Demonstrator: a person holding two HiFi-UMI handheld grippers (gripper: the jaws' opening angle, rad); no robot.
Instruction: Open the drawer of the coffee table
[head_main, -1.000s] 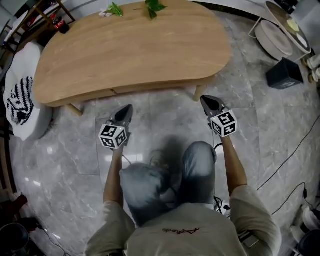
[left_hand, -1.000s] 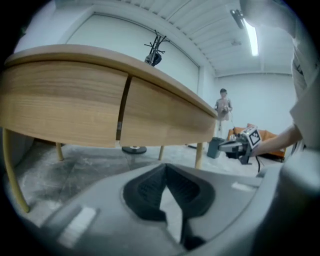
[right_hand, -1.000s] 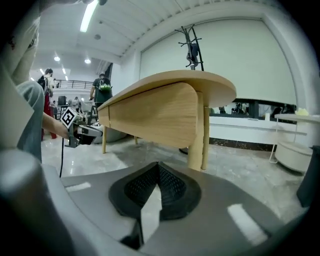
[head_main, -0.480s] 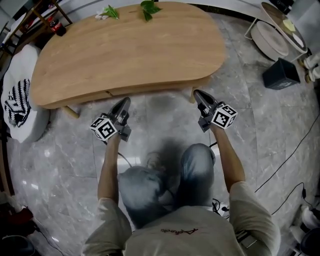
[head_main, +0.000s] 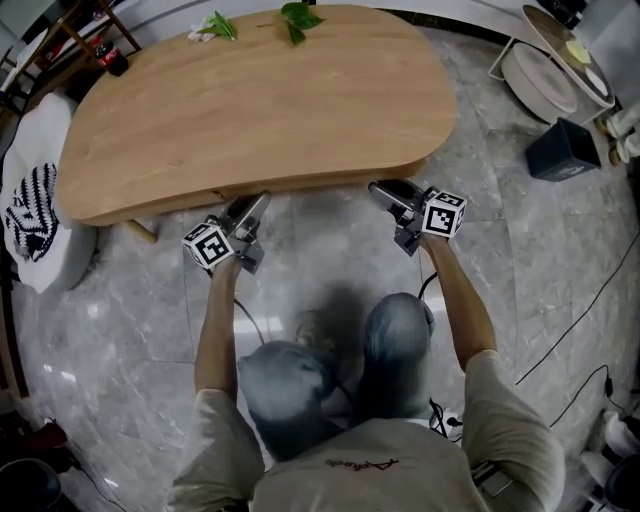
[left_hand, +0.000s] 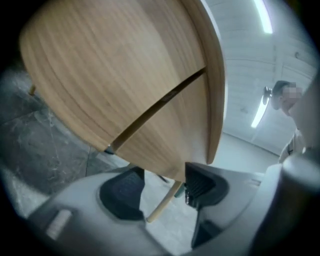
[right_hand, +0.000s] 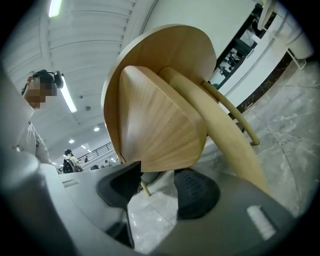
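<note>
The bean-shaped wooden coffee table (head_main: 260, 100) fills the top of the head view. Both grippers are level at its front edge. My left gripper (head_main: 257, 203) is at the drawer front (left_hand: 165, 135), a wood panel crossed by a dark seam. Its jaws have just been opening, and the panel's lower edge now sits between the pads (left_hand: 202, 185) of the left gripper (left_hand: 160, 189). My right gripper (head_main: 380, 190) has also just been opening. In its own view the right gripper (right_hand: 157, 186) stands open with the edge of the wood panel (right_hand: 160, 125) between its jaws.
A white stool with a black-and-white cloth (head_main: 30, 215) stands left of the table. Green leaves (head_main: 300, 15) lie on the far side of the top. A dark box (head_main: 565, 150) and round white stands (head_main: 545, 80) are at right, with cables (head_main: 590, 300) on the marble floor.
Both grippers moved forward from the floor space up to the table's front edge and rolled. Their jaws went from shut to open.
</note>
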